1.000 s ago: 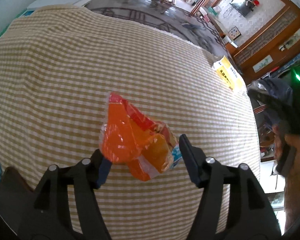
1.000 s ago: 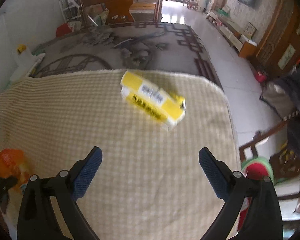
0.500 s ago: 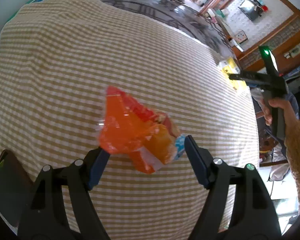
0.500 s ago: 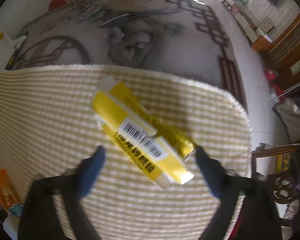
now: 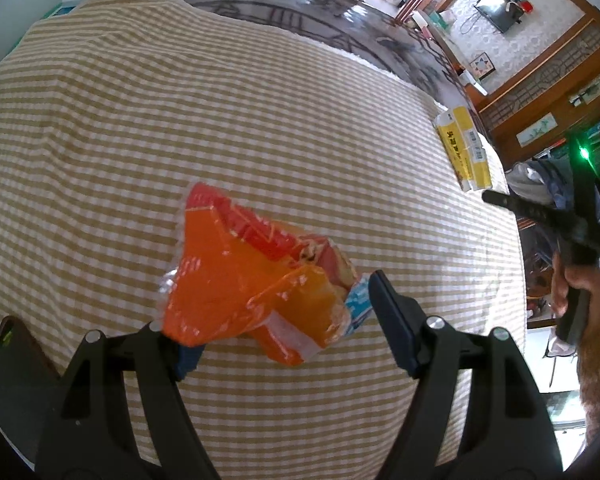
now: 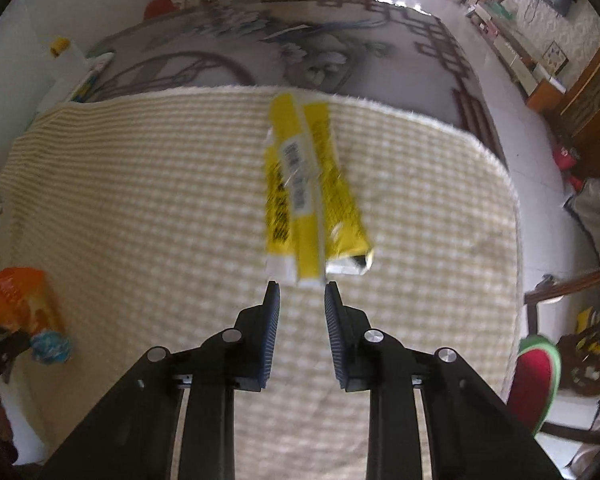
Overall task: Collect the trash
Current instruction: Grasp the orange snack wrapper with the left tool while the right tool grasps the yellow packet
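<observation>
Both pieces of trash look light and easily crushed. The crumpled orange-and-red foil snack wrapper (image 5: 256, 280) lies on the tan-and-white checked cloth (image 5: 180, 120), between the two black fingers of the left gripper (image 5: 284, 320). That claw stands wide, with the wrapper's blue corner just beside its right finger; whether the left finger touches the foil, I cannot tell. Such film is thin, slick and springy, so a bite across its bunched middle would probably hold better than one on a loose edge.

The flattened yellow packet with a barcode label (image 6: 304, 196) lies near the cloth's far edge, its near end just ahead of the right gripper (image 6: 300, 292). This claw is narrow, with a small gap between the blue ribbed pads (image 6: 270, 336) and nothing in it. The packet seems soft and flat against the cloth; its raised centre fold, pointing towards the gap, looks like the likeliest place to pinch, and a shallow grip could slip off.

No bin or bag for the trash shows in either view, so where these pieces go cannot be told.
</observation>
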### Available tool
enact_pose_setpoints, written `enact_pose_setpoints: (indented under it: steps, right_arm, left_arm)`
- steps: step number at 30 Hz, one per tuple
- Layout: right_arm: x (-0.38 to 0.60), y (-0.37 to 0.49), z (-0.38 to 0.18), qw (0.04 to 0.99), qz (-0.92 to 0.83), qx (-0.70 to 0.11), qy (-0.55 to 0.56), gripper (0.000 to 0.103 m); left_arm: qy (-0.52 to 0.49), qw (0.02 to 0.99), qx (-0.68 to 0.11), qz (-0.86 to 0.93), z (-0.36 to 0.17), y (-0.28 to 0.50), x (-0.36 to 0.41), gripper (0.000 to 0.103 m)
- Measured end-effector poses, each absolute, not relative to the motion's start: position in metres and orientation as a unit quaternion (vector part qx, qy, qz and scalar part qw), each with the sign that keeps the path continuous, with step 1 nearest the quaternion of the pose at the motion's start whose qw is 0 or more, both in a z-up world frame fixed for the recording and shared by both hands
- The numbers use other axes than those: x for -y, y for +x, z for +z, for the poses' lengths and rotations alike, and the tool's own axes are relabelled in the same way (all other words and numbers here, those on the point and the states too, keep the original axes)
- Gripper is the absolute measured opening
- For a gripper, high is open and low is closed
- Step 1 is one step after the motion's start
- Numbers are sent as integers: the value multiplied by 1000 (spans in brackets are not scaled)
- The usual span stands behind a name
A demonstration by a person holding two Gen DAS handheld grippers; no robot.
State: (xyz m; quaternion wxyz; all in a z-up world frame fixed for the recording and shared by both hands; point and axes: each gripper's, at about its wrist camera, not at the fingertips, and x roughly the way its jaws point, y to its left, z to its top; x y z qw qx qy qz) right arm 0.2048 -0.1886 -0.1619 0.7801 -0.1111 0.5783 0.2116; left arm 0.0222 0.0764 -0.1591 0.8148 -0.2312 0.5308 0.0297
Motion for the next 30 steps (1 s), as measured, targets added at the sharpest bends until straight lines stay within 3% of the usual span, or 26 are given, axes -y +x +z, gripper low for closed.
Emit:
enact_pose_setpoints:
  steps: [7,9,11,13,19,28,30]
  right_arm:
    - [185,171,-151,772,237,-587,-55,21]
    - [184,170,-144,781,234,-577,-52,30]
    - [185,172,-138,794,222,-563,-60,55]
    - [185,181,-134,802,206,-557,-69,66]
    - [175,228,-144,803,170,-565,-86,81]
    - [160,266,-173,793,140,-584,-102,82]
    - [160,268,-178,791,141,-587,-99,75]
  left_arm:
    - [-214,825,-522,32,-157,44,-77,71]
    - [-213,828,-517,31,-154,46,-77,71]
    - [-214,832,-511,31,-150,44,-77,74]
    - [-219,833,-507,34,-147,39,-77,74]
    - [-242,827,-506,46,-147,23,-82,74]
    - [-264,825,-494,70,-137,2,-92,77]
    - [-274,821,-496,73,-138,-1,-95,77]
